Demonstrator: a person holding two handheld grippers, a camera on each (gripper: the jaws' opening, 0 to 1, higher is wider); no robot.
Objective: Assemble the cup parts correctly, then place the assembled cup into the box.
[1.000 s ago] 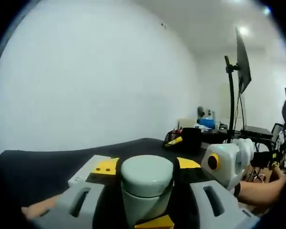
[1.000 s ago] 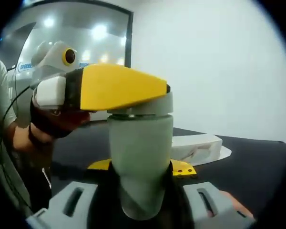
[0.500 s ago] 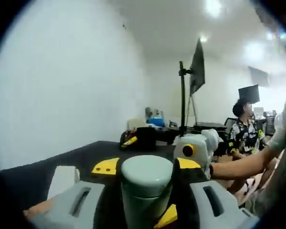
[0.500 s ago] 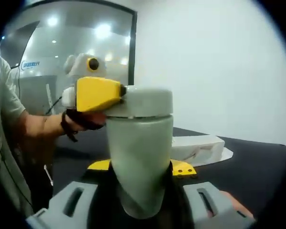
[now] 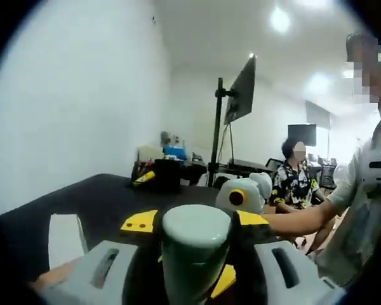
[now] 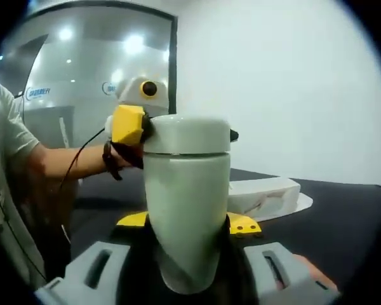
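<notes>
A pale green cup body [image 6: 187, 219] stands upright between the jaws of my right gripper [image 6: 189, 223], which is shut on it. The matching lid [image 6: 187, 135] sits on top of the cup. My left gripper [image 6: 130, 125] reaches in from the left with a yellow pad pressed to the lid's rim. In the left gripper view the lid [image 5: 195, 230] shows from the side, clamped between the yellow-tipped jaws of my left gripper [image 5: 195, 222]. Cup and lid are held above the black table [image 6: 343, 222].
A white box [image 6: 267, 194] lies on the table behind the cup, and it is the white box [image 5: 65, 238] at the left of the left gripper view. A person's forearm [image 5: 298, 219], a seated person [image 5: 292, 184], a stand with a panel [image 5: 219, 133] and clutter [image 5: 159, 175] lie beyond.
My left gripper has swung around the lid: its yellow jaw went from across the cup's front to the far left side. The left gripper view swept right. The cup body stayed still.
</notes>
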